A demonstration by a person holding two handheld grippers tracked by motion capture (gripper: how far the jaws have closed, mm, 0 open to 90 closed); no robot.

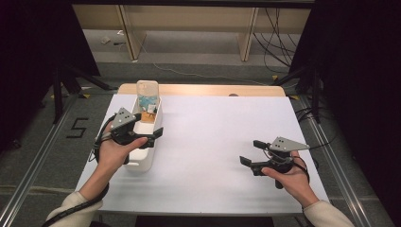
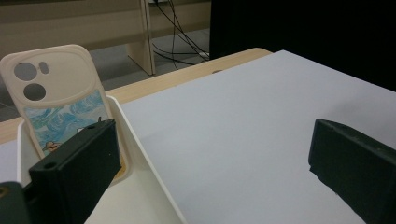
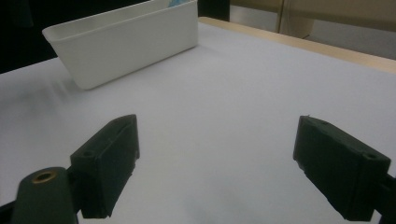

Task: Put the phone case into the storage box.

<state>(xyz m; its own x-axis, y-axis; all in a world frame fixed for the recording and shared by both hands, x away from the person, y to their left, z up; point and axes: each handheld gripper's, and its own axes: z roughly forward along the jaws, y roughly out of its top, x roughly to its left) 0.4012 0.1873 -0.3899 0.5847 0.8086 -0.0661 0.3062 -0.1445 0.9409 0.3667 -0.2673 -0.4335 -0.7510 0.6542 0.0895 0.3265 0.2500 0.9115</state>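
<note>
Phone case [image 2: 58, 100] stands upright at the far end of the white bin [image 1: 152, 137], which sits near the left edge of the desk [image 1: 222, 142]; cream rim, blue wave print, camera cutouts on top. Some orange and small items lie behind it in the bin, too small to name.

Left hand-held gripper [image 1: 144, 133] hovers over the bin, jaws spread wide, nothing between them. In the left gripper view 1 jaw sits inside the bin line just in front of the case, the other hangs out over bare desk. Right hand-held gripper [image 1: 253, 153] rests near the right edge of the desk, jaws spread, empty, well apart from the bin.

Risks, judged from this pose:
- jaws straddle the bin wall, so closing now would likely pinch wall plus case, or wall alone
- case is thin and leaning, a nudge from the near jaw could tip it flat into the bin
- bin is light and unbraced, a sideways push could slide it toward the left edge
- soft rim may slip from flat pads if gripped only at the top corner
</note>
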